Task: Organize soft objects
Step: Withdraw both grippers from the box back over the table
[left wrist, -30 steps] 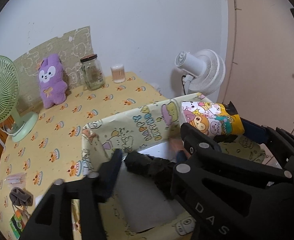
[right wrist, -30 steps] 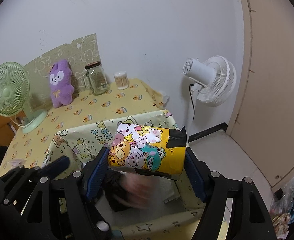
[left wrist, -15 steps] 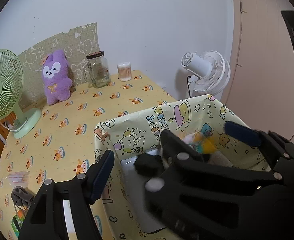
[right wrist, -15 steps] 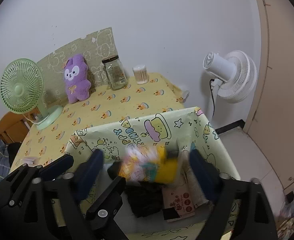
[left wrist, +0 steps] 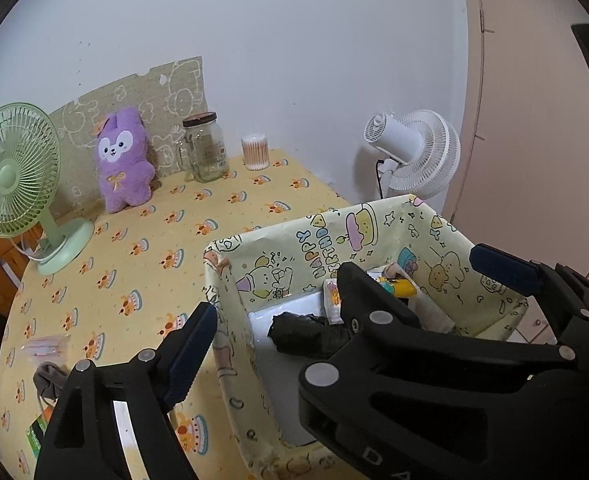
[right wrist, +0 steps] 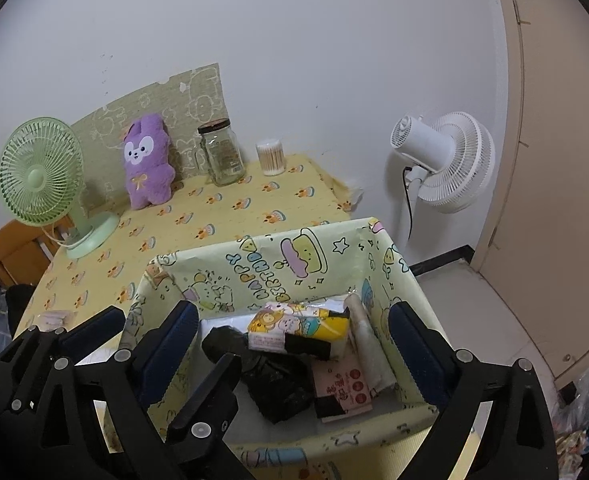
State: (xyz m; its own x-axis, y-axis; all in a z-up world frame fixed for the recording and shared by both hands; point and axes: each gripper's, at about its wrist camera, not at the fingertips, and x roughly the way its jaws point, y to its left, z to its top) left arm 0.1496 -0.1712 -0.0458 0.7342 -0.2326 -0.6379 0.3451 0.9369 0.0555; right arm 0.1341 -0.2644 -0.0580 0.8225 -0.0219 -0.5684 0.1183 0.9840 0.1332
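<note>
The yellow tissue pack (right wrist: 300, 326) with cartoon animals, which one second before was clamped between the jaws of the right hand-held gripper (right wrist: 292, 330), now lay inside the fabric box (right wrist: 254, 264), resting across a black crumpled bag (right wrist: 272, 380); the jaws had just been opening and stood wide, with the pack low between them but touching neither pad; the left hand-held gripper (left wrist: 336, 306) had also just been opening, and its jaws stood apart over the near left wall of the box, holding nothing; the black bag that lay between its jaws a second earlier was now loose on the white floor of the box; in my judgement both soft things were delivered, and the next step was to draw the grippers back and look for another soft thing; beside the pack, at 3 o'clock, lay a pale roll (right wrist: 368, 344), and at 5 o'clock a pink printed packet (right wrist: 344, 386)

The worktop (left wrist: 106, 276) wore a yellow cloth printed with little cakes; the box stood at its near right corner; at 11 o'clock from the box sat a purple plush rabbit (left wrist: 123, 160), possibly the next soft thing, with a glass jar (left wrist: 206, 146) and a tub of cotton swabs (left wrist: 256, 152) to its right and a green desk fan (left wrist: 14, 184) at 10 o'clock; a small grey cloth (left wrist: 46, 376) lay at 8 o'clock near the worktop edge; behind stood a white wall, a white floor fan (right wrist: 440, 160) at 2 o'clock, and a beige door (right wrist: 554, 160) at 3 o'clock
</note>
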